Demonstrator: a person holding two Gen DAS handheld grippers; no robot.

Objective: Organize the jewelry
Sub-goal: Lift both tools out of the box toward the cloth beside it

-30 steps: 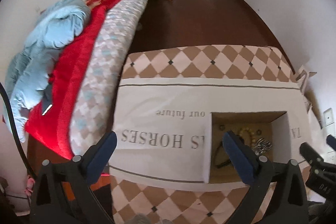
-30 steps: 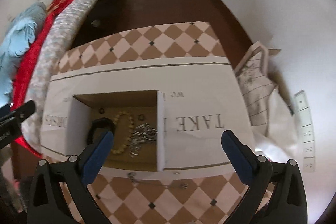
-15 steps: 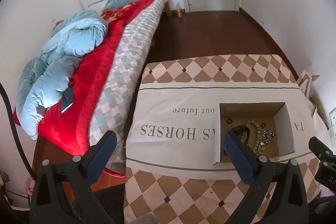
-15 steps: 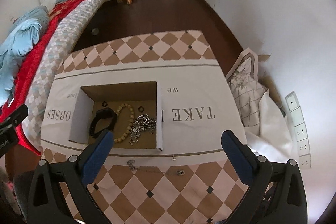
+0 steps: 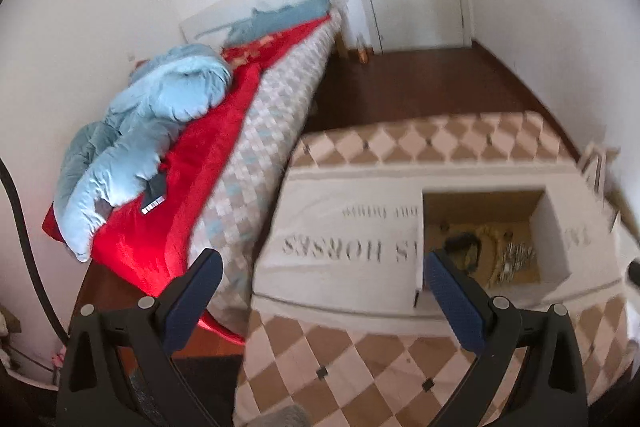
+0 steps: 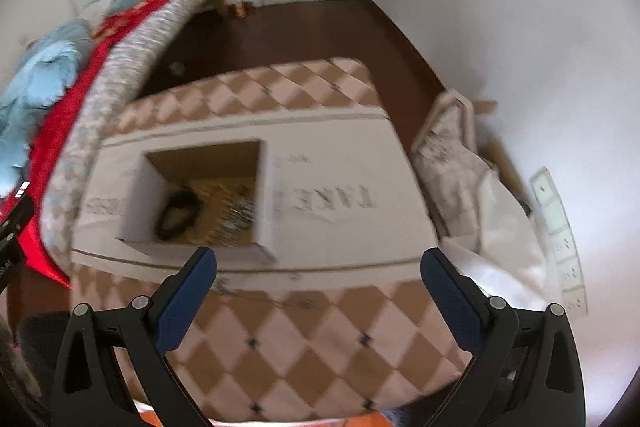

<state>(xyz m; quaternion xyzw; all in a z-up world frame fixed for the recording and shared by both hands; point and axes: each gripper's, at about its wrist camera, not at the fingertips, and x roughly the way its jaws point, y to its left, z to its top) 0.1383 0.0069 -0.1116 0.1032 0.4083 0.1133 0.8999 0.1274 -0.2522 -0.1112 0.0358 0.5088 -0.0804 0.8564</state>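
Right wrist view: my right tool (image 6: 318, 269) hangs high over the desk (image 6: 304, 339), jaws wide and empty; a thin chain (image 6: 260, 297) lies on the checked cloth just ahead and below, long axis crosswise to my fingers, outside the box (image 6: 200, 207) holding the other jewelry (image 6: 236, 215). My left tool (image 5: 320, 277), also wide and empty, sits left of the box, so I judge the right nearer the chain.

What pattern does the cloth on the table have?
Tan and pale diamond checks on the tablecloth, clearest in the right wrist view.
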